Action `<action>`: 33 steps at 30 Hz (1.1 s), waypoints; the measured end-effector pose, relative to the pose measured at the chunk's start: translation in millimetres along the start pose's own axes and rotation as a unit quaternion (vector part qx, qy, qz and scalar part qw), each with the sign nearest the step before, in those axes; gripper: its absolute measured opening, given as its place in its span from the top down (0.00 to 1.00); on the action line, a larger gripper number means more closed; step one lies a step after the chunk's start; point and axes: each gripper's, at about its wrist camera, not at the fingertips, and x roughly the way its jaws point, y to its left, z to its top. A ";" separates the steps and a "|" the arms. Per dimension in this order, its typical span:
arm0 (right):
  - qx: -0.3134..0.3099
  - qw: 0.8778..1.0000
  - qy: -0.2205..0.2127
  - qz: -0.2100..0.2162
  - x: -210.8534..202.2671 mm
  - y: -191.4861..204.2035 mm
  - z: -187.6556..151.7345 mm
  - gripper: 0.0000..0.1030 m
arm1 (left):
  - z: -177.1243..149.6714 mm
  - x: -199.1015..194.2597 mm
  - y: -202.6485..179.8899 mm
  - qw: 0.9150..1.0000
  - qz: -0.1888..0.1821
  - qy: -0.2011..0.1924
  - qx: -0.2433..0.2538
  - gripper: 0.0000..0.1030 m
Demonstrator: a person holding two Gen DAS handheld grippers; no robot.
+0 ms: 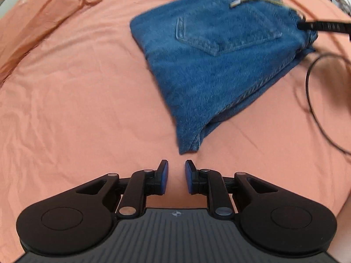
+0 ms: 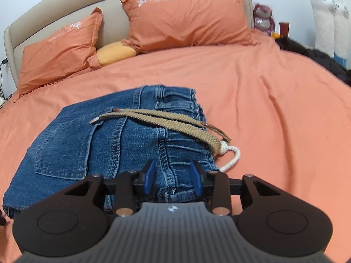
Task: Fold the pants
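Observation:
Folded blue jeans [image 1: 219, 65] lie on the orange bed sheet [image 1: 76, 98], back pocket up, with a tan woven belt [image 2: 162, 118] across the waistband. My left gripper [image 1: 176, 168] is open and empty, just short of the jeans' near corner. My right gripper [image 2: 173, 175] is open, its blue pads either side of the jeans' centre seam [image 2: 166, 153] at the waistband edge, not closed on it. The right gripper also shows in the left wrist view [image 1: 324, 26] at the jeans' far right edge.
Two orange pillows [image 2: 186, 19] and a yellow cushion [image 2: 116, 53] lie at the headboard. A black cable [image 1: 313, 92] loops on the sheet to the right of the jeans. Dark clothing [image 2: 318, 57] and plush toys [image 2: 326, 19] are at the bed's right side.

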 end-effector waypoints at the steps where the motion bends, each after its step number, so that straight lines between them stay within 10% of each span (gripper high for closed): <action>1: 0.005 1.000 -0.003 -0.001 -5.4 -0.9 -0.9 0.61 | 0.8 -7.4 0.1 1.000 0.000 -0.009 -0.003 0.67; 15: 0.183 0.983 0.019 0.023 -46.5 -40.3 -20.4 0.33 | 73.2 -28.1 -9.6 0.996 0.033 -0.070 0.044 0.53; 23: 0.317 0.944 0.043 0.080 -29.3 -71.2 -31.4 0.23 | 111.0 -1.5 35.0 0.993 -0.063 -0.070 -0.076 0.23; 33: 0.420 0.898 0.068 0.110 7.4 -88.8 -44.6 0.19 | 128.1 56.9 82.7 0.965 -0.147 -0.055 -0.209 0.19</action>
